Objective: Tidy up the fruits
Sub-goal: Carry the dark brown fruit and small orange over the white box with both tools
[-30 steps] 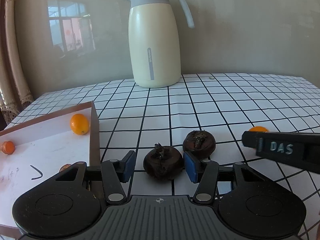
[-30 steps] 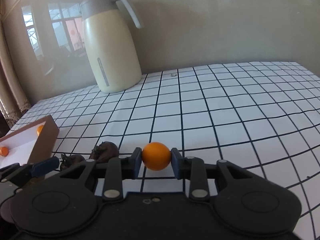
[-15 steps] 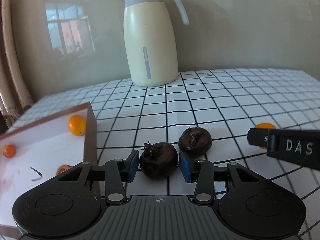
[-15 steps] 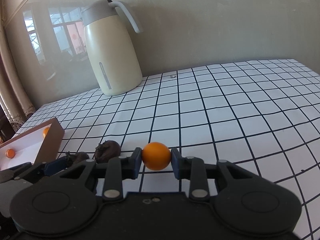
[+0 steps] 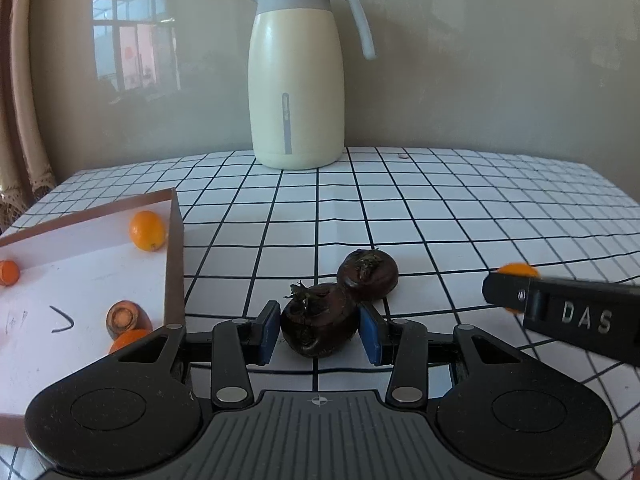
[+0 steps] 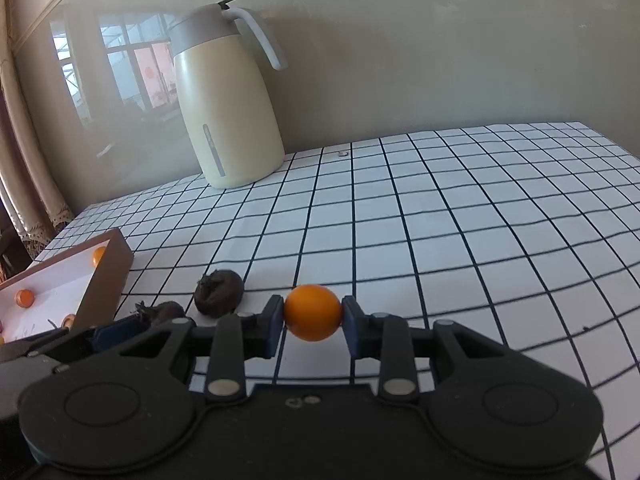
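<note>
So the left gripper (image 5: 319, 332) sits low in the middle of its frame with its blue pads (image 5: 269, 332) clamped on either side of a dark brown fruit (image 5: 319, 325), which is right on the checked tablecloth (image 5: 400, 216); the pads look like they're pressing its sides. A second dark fruit (image 5: 368, 274) is just behind it and a bit to the right, touching or very nearly touching it, hard to say which. Over at the left edge there's a shallow brown box (image 5: 175, 256) with a white inside, and it's got an orange fruit (image 5: 147, 230) up in its far corner, a smaller orange piece (image 5: 8, 273) at the far left, and a couple more orange and brownish bits (image 5: 126, 318) near the lower right wall, partly hidden by the gripper body. A cream jug (image 5: 296, 92) with a grey lid stands upright at the top centre, at the back of the table by the wall. In the right wrist view, the right gripper (image 6: 312, 318) is closed tight on a small round orange (image 6: 312, 317), held between the pads in the lower middle of the frame; can't tell if it's lifted off the cloth. That gripper's black finger also pokes into the left view from the right edge, with the orange peeking out behind it.
</note>
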`<state>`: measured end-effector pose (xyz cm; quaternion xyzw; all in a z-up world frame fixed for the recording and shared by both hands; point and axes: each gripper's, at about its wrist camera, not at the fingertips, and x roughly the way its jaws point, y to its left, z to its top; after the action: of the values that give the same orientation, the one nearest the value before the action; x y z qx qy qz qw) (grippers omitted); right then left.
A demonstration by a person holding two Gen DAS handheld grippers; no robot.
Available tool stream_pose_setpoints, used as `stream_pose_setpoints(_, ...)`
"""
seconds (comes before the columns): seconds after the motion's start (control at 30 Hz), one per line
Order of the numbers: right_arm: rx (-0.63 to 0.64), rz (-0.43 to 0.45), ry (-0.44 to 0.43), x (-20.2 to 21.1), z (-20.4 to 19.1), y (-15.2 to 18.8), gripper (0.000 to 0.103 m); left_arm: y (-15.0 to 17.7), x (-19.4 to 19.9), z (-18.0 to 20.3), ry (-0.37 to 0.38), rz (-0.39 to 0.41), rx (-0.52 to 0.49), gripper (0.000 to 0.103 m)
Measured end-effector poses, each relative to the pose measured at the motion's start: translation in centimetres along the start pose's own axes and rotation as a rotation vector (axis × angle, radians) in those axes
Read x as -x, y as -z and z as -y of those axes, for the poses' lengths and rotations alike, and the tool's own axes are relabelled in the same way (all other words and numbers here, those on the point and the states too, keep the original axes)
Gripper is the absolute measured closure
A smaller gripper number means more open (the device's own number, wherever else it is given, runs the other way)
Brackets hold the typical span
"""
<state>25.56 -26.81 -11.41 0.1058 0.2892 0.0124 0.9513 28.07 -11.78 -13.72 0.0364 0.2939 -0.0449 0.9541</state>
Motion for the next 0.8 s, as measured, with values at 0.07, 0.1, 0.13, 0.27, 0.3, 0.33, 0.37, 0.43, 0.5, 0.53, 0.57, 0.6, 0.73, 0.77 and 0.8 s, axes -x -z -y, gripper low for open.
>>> stream_pose_setpoints(0.07, 0.004, -0.004, 0.003, 0.4, -0.1, 0.4, 0.080, 0.1, 0.6, 0.0, 0.011, 0.002, 0.003, 0.061)
stream_pose_setpoints(0.1, 0.007, -0.006, 0.004, 0.6, -0.1, 0.5, 0.080, 0.3, 1.0, 0.0, 0.018, 0.004, 0.001, 0.060)
stream_pose_setpoints(0.13, 0.007, -0.008, 0.005, 0.9, -0.1, 0.7, 0.080, 0.5, 1.4, 0.0, 0.024, 0.006, -0.003, 0.060)
stream_pose_setpoints(0.27, 0.010, -0.013, 0.010, 2.2, -0.3, 1.5, 0.080, 1.2, 3.0, -0.3, 0.047, 0.004, -0.005, 0.061)
stream_pose_setpoints(0.3, 0.009, -0.014, 0.010, 2.4, -0.3, 1.6, 0.080, 1.4, 3.4, -0.4, 0.053, 0.004, -0.006, 0.061)
stream_pose_setpoints(0.33, 0.009, -0.015, 0.010, 2.8, -0.4, 1.9, 0.080, 1.6, 3.7, -0.5, 0.054, 0.005, -0.010, 0.061)
stream_pose_setpoints(0.37, 0.012, -0.015, 0.010, 3.1, -0.5, 2.0, 0.080, 1.7, 4.1, -0.6, 0.058, 0.008, -0.008, 0.061)
stream_pose_setpoints(0.43, 0.016, -0.015, 0.007, 3.8, -0.7, 2.3, 0.080, 2.0, 5.0, -0.8, 0.064, 0.013, -0.011, 0.061)
stream_pose_setpoints(0.5, 0.019, -0.010, 0.004, 4.5, -1.1, 2.5, 0.080, 2.2, 5.9, -1.1, 0.067, 0.018, -0.014, 0.060)
stream_pose_setpoints(0.53, 0.021, -0.007, 0.002, 4.8, -1.3, 2.5, 0.080, 2.3, 6.3, -1.2, 0.067, 0.021, -0.013, 0.061)
stream_pose_setpoints(0.57, 0.025, -0.004, -0.002, 5.2, -1.5, 2.6, 0.080, 2.4, 6.7, -1.3, 0.068, 0.024, -0.012, 0.061)
stream_pose_setpoints(0.6, 0.028, -0.001, -0.005, 5.6, -1.7, 2.7, 0.080, 2.4, 7.2, -1.5, 0.072, 0.028, -0.010, 0.061)
stream_pose_setpoints(0.73, 0.051, 0.012, -0.019, 7.2, -2.9, 2.9, 0.080, 2.6, 9.0, -2.1, 0.079, 0.042, -0.008, 0.061)
stream_pose_setpoints(0.77, 0.055, 0.015, -0.023, 7.5, -3.1, 2.9, 0.080, 2.6, 9.4, -2.3, 0.078, 0.045, -0.006, 0.061)
stream_pose_setpoints(0.8, 0.059, 0.018, -0.027, 7.9, -3.4, 3.0, 0.080, 2.7, 9.9, -2.6, 0.079, 0.049, -0.002, 0.061)
